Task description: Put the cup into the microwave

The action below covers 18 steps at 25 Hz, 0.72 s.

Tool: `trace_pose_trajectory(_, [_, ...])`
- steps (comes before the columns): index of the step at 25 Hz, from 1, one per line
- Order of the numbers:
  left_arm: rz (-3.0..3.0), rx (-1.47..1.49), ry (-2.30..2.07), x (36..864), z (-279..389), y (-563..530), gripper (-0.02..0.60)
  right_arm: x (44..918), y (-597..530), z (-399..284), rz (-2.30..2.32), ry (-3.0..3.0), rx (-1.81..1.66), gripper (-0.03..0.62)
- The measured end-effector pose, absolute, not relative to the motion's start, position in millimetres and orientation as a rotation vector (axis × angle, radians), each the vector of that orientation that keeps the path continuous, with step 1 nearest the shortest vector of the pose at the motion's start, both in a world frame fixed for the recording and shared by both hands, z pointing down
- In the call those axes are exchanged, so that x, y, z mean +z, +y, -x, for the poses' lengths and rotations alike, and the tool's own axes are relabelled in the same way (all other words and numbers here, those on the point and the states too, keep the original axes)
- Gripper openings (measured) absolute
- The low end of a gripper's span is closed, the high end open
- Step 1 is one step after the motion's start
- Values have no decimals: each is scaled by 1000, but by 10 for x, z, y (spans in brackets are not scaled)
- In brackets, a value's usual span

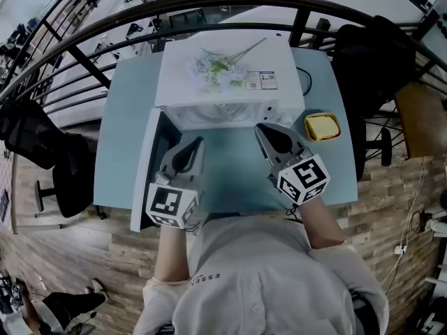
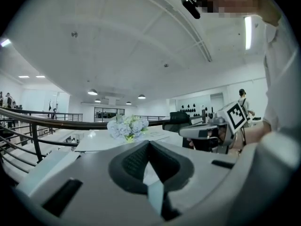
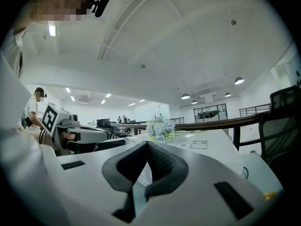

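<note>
Cup (image 1: pixel 322 126) in head view, beside microwave (image 1: pixel 222 82)

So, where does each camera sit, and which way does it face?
Head view: on the person's head, facing steeply down at the table and the open microwave; shows the forearms, shirt, left gripper and right gripper.
Left gripper view: rides the left gripper, looking along its shut jaws over the microwave top; the right gripper shows at right.
Right gripper view: rides the right gripper, looking along its shut jaws; the left gripper shows at left.
Shared: both gripper views see the flowers.
</note>
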<state>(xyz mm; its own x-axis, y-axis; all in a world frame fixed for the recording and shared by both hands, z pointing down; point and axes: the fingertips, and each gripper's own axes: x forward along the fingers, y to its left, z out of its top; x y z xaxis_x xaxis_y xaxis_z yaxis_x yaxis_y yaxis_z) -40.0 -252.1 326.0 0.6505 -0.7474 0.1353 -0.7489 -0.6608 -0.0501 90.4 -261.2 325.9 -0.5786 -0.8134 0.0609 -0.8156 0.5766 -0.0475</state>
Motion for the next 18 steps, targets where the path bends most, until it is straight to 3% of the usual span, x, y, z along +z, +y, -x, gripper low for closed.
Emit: trace_pose_trajectory(18, [-2897, 190, -1288, 3056, 231, -2576, 0, 3029, -2602, -967, -1447, -2775, -7, 15])
